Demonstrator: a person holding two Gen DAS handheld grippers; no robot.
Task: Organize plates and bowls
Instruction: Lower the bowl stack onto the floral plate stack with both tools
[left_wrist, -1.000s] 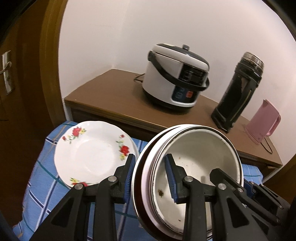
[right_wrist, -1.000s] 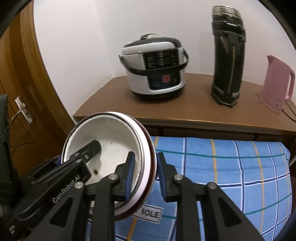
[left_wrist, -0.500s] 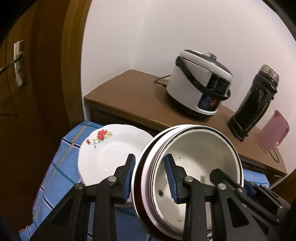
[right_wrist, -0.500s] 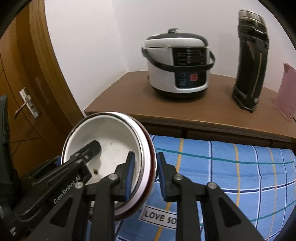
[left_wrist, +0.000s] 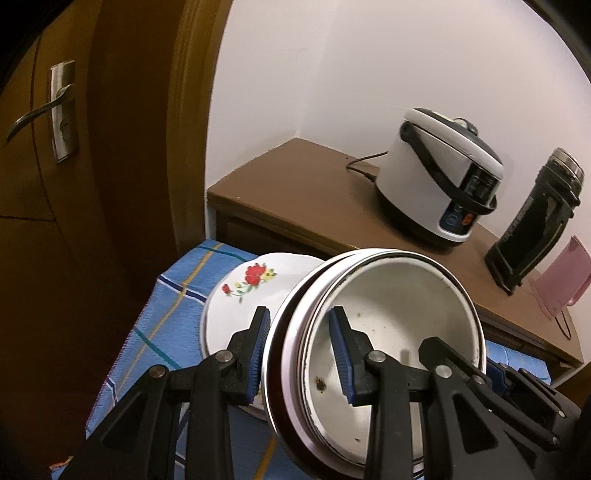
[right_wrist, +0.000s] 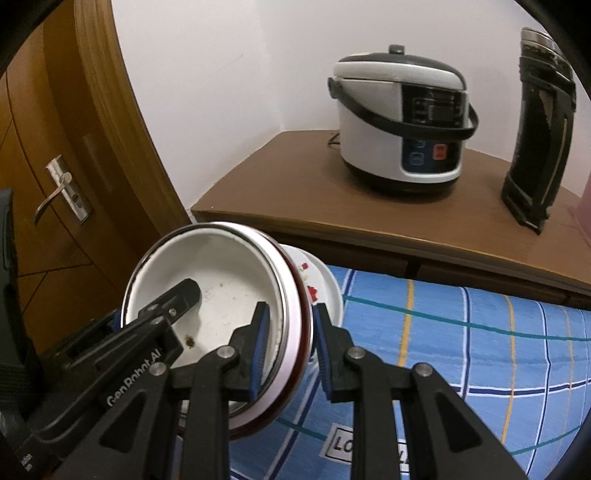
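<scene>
the stacked bowls (left_wrist: 391, 354), pinched at opposite rims by the left gripper (left_wrist: 301, 354) and the right gripper (right_wrist: 288, 347), have been carried leftward over the floral plate (left_wrist: 255, 284) (now partly hidden), so nesting seems near.

From my left wrist view, the bowl (left_wrist: 391, 332) is white inside with brown specks and a dark rim line; the outer dish around it shows a dark red edge. At ten o'clock from it, the plate (left_wrist: 255, 291) is white with red flowers and small green leaves. The cloth (left_wrist: 166, 317) is blue, crossed by yellow, teal and navy stripes. My gripper pads (left_wrist: 260, 354) are blue on black fingers. Toward one o'clock I see a white-and-black rice cooker (left_wrist: 443, 192), a black flask (left_wrist: 535, 225), a pink kettle (left_wrist: 561, 284), all on brown wood.
</scene>
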